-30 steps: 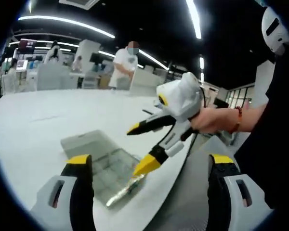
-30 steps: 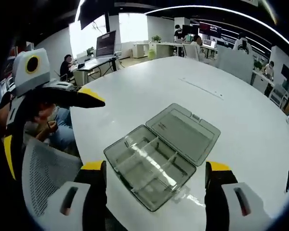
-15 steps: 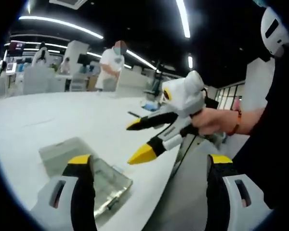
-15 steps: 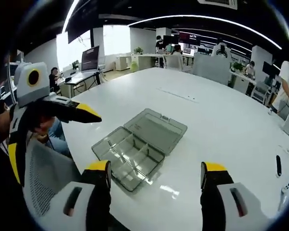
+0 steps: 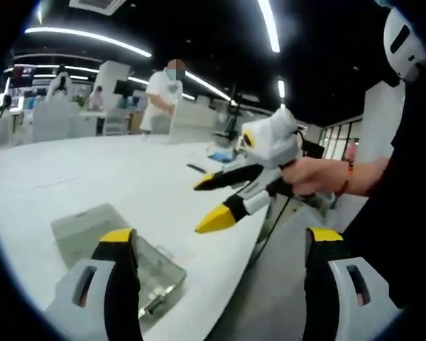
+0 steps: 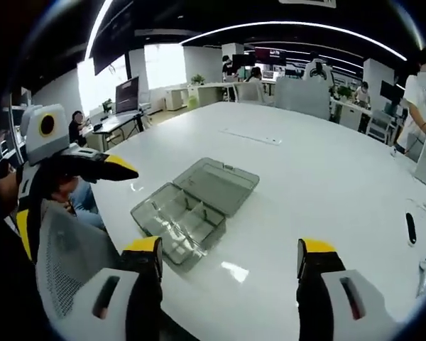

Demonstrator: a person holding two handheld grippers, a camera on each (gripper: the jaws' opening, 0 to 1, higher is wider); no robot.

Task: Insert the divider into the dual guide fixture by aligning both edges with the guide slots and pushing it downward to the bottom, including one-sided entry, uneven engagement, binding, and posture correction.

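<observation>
Here the white worktop (image 6: pixel 326 185) spreads wide across the right gripper view, round-edged and mostly bare, with an office of desks, monitors and seated people behind it. On it, near the edge closest to the person, lies the clear compartment box (image 6: pixel 177 217) that appears to serve as the guide fixture, with its hinged lid (image 6: pixel 216 186) folded flat open on the far side. Thin partitions already stand inside the tray, crossing it into cells; whether any of them is the divider of the task, or sits fully down, is too small to tell. In the left gripper view the same box (image 5: pixel 113 245) shows low and partly behind that gripper's own left finger.

The right gripper (image 6: pixel 227 259) hangs above the worktop edge with its fingers spread wide and nothing between them; the box lies just ahead of the left finger. The left gripper (image 5: pixel 216 245) is likewise held off the worktop, its fingers parted and empty. Seen from the left gripper view, the right gripper (image 5: pixel 224 199) is carried in a hand (image 5: pixel 309 177) with its yellow tips (image 5: pixel 214 219) apart.

Judging by this, neither hand is at work on the fixture and no loose divider is in a grip, so the step in hand looks like a pause or approach. The next move would call for bringing a gripper down over the tray, taking a divider by its top edge, and keeping it square to both slots.
</observation>
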